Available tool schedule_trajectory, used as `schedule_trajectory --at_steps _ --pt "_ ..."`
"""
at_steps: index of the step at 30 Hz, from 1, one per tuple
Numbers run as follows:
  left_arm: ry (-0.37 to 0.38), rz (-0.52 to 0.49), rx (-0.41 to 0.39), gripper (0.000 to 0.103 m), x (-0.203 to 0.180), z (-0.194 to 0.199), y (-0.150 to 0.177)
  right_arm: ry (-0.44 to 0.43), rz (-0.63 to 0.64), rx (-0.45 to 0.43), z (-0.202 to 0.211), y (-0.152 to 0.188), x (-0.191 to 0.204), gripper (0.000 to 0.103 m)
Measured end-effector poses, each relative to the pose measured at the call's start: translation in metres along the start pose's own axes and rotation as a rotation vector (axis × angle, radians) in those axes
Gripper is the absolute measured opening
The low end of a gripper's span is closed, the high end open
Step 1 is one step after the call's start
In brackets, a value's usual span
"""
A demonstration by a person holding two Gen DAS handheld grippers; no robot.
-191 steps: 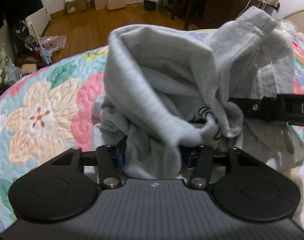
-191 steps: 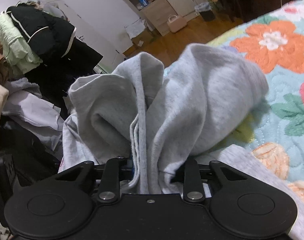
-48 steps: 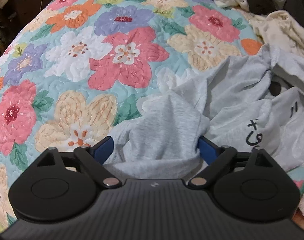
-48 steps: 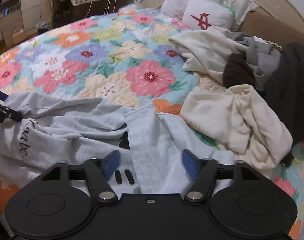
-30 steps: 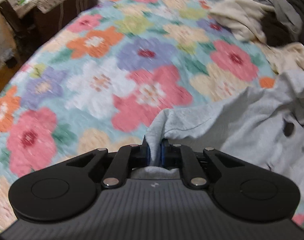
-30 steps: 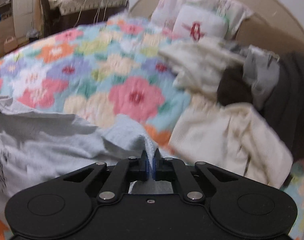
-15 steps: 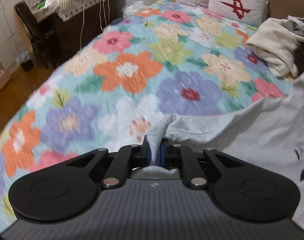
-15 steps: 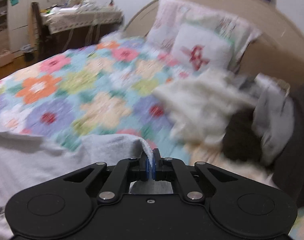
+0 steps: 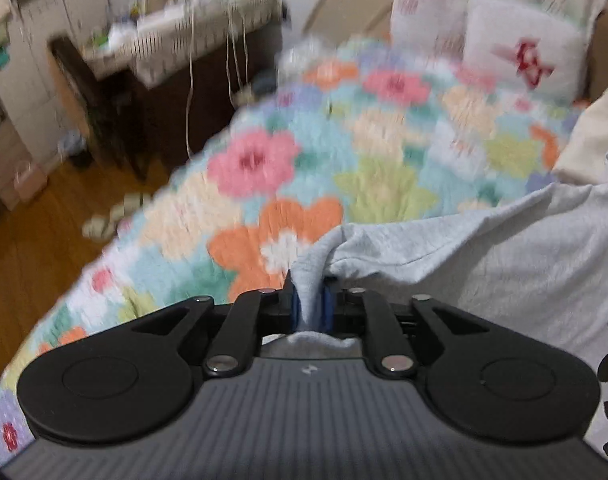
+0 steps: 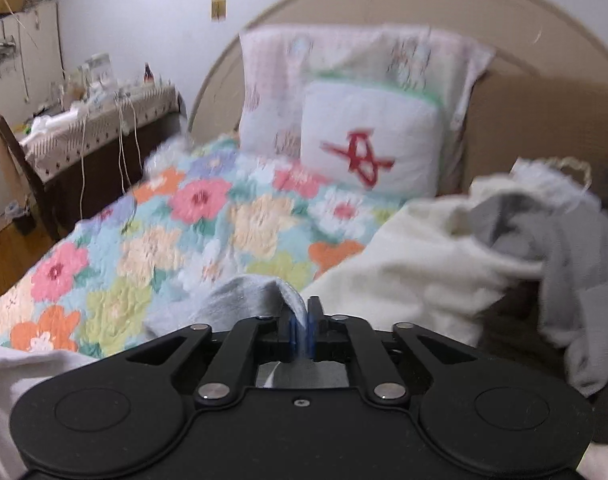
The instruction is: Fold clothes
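Both grippers dragged the grey T-shirt (image 9: 484,256) up the floral quilt (image 9: 368,160) toward the pillows (image 10: 368,140). Left gripper (image 9: 309,305) and right gripper (image 10: 301,334) jaws are opening, fabric pinched in each.

Pillow (image 10: 370,140) behind the quilt (image 10: 164,240); clothes pile (image 10: 484,260) to its right, desk (image 10: 96,132) left

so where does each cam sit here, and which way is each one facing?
Left wrist: on the left tongs, looking along them over the floral quilt toward desk and floor; tongs opening, grey shirt between the pads.
Right wrist: on the right tongs, facing the headboard and a cream garment; tongs opening, grey fabric between them.
Shared: quilt, grey shirt, the white pillow with a red mark. No hand or sleeve shows.
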State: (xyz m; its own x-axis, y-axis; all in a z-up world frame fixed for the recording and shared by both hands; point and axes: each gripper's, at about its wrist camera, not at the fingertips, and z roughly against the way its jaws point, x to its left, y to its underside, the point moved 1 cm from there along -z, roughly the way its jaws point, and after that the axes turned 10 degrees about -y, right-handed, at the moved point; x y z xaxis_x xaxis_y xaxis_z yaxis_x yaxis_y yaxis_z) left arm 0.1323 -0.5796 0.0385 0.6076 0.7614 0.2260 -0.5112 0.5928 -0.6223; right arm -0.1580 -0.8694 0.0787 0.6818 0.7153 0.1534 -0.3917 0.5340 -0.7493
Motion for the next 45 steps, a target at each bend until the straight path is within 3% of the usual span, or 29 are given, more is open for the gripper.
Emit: schedule_trajectory --at_steps 2,3,9,13,17,19,24,28,32,38,45 --pt "0.004 0.003 0.078 0.035 -0.004 -0.017 0.01 0.002 -0.007 0.036 -0.007 0.018 0.002 0.052" --pt "0.023 0.005 0.101 0.044 -0.006 -0.02 0.019 -0.008 0.011 0.043 -0.005 0.03 0.005 0.056" --pt "0.094 -0.074 0.154 0.057 -0.016 -0.005 0.091 -0.086 0.06 0.117 0.029 0.113 0.01 0.056" --pt "0.127 -0.072 0.214 0.063 -0.008 0.021 0.141 -0.18 -0.015 0.125 0.081 0.164 0.0 0.056" --pt "0.197 -0.037 0.271 0.066 0.001 0.053 0.184 -0.233 -0.136 0.072 0.138 0.212 -0.015 0.06" --pt "0.239 -0.007 0.288 0.069 0.003 0.068 0.2 -0.205 -0.172 0.077 0.161 0.237 -0.02 0.065" --pt "0.281 0.035 0.338 0.072 0.004 0.092 0.241 0.001 -0.203 0.087 0.197 0.28 -0.027 0.078" --pt "0.243 0.062 0.382 0.072 0.007 0.101 0.27 -0.033 -0.403 0.125 0.218 0.309 -0.042 0.078" --pt "0.257 0.085 0.399 0.072 0.01 0.108 0.286 -0.012 -0.533 0.176 0.224 0.341 -0.049 0.078" --pt "0.226 0.081 0.389 0.077 0.009 0.115 0.29 0.037 -0.585 0.214 0.219 0.371 -0.054 0.078" --pt "0.172 0.088 0.384 0.081 0.013 0.114 0.294 0.078 -0.599 0.142 0.235 0.37 -0.06 0.078"
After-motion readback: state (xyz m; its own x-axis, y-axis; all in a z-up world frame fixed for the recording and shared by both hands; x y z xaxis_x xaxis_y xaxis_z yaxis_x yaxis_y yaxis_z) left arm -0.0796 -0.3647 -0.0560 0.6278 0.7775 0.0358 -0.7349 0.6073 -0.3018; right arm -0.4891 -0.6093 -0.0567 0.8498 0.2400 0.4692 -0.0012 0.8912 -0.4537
